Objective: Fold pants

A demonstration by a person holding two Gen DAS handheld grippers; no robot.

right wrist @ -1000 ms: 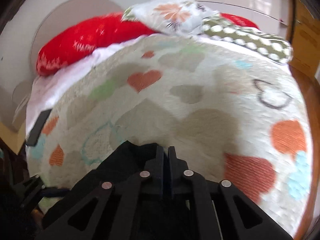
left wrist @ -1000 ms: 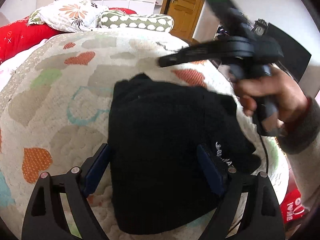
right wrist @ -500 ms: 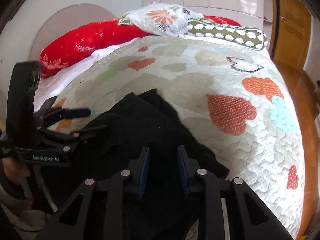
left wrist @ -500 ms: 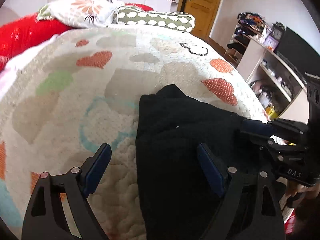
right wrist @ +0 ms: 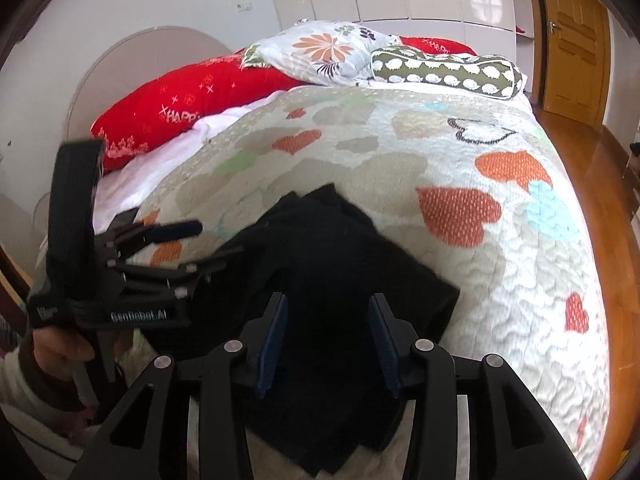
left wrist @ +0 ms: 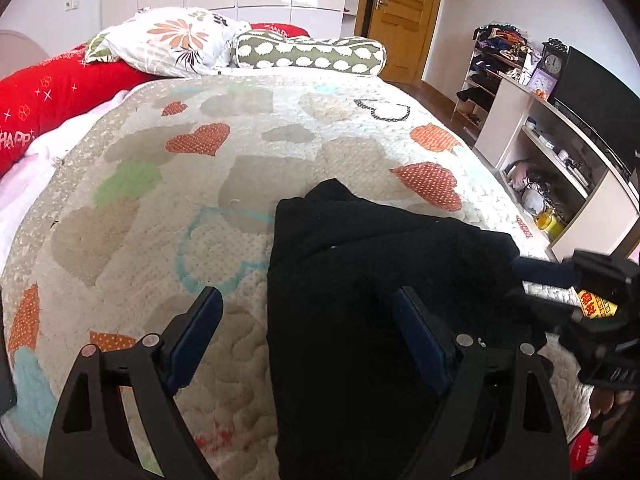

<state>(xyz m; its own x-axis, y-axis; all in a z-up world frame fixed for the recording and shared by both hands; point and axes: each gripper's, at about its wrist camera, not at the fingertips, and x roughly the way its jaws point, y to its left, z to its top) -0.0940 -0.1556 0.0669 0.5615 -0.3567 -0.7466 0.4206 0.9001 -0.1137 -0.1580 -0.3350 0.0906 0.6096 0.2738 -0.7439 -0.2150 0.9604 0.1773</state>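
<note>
Bed: quilt (left wrist: pixel 168 216) in cream with orange, green and grey hearts, covering most of the mattress. Headboard end: long red cushion (right wrist: pixel 188 100), floral pillow (left wrist: pixel 168 36) lying partly on it, green bolster (left wrist: pixel 310 54) with white pattern beside the pillow. Room side: wooden door (left wrist: pixel 404 12), open shelving unit (left wrist: pixel 560 184), dark screen (left wrist: pixel 600 100) above it. Pants (left wrist: pixel 360 304): black, folded into a compact bundle, lying flat on the quilt near the bed's near edge. Left gripper (left wrist: pixel 308 340): fingers spread wide, blue pads (left wrist: pixel 196 332) clear of the cloth on one side, nothing held. Right gripper (right wrist: pixel 326 344): fingers parted above the bundle, holding nothing.
</note>
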